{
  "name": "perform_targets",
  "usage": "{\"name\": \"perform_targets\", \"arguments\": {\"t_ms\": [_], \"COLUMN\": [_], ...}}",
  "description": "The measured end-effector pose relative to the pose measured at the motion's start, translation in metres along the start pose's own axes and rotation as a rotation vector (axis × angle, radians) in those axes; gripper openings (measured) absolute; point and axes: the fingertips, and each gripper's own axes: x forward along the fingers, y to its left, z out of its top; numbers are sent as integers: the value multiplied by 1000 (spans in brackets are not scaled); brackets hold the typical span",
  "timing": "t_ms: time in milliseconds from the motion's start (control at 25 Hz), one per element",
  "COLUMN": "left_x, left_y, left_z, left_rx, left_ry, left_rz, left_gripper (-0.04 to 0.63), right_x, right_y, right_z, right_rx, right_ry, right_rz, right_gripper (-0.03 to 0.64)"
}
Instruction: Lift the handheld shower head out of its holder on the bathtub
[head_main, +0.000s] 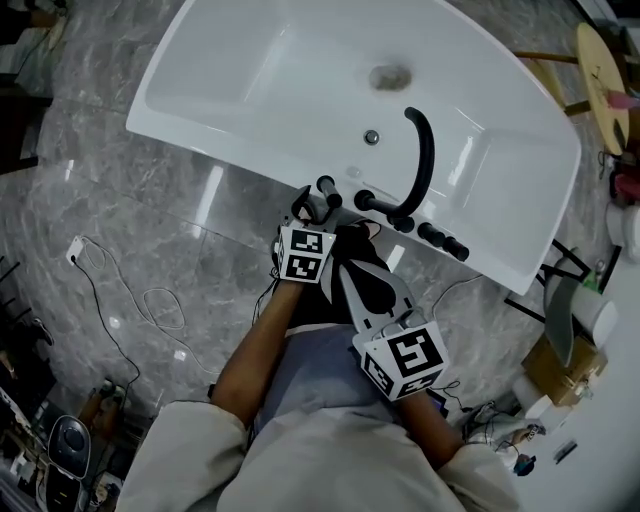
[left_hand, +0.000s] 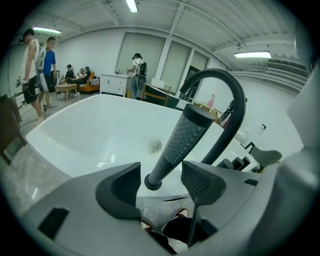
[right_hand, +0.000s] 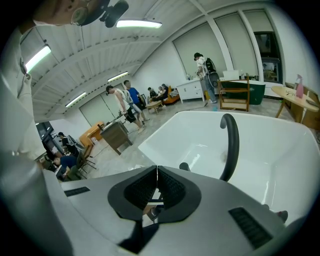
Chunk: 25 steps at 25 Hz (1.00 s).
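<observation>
Shower head (left_hand: 182, 137) is parked on the bathtub (left_hand: 90, 125) rim, right between the left gripper's (left_hand: 161, 184) wide-open jaws, not pinched yet. I'd squeeze squarely on the textured handle, then pull along its tilt. Right gripper (right_hand: 157, 187) is closed, empty.

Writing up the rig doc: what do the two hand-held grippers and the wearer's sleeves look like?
The left hand-held gripper and the right hand-held gripper have light grey moulded bodies and black ribbed pads. Each carries a white cube with black square markers. The sleeves are pale cream and short.
</observation>
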Motion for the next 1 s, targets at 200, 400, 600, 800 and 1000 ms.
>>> {"name": "perform_targets", "arguments": {"t_ms": [200, 400, 600, 800, 1000], "left_x": [13, 23, 31, 37, 42], "left_y": [3, 4, 6, 4, 4], "left_z": [-6, -9, -12, -9, -11], "left_rx": [3, 25, 17, 57, 76], "left_ry": [24, 32, 36, 40, 51], "left_rz": [-19, -27, -28, -25, -22], "left_gripper": [249, 249, 249, 249, 249], "right_x": [-1, 0, 0, 2, 2], "right_y": [-3, -4, -6, -7, -5], "right_z": [1, -4, -11, -13, -16], "right_rx": [2, 5, 15, 2, -1], "right_ry": [1, 12, 28, 39, 46], "right_rz": [-13, -12, -16, -19, -11], "right_gripper": [18, 18, 18, 18, 18]}}
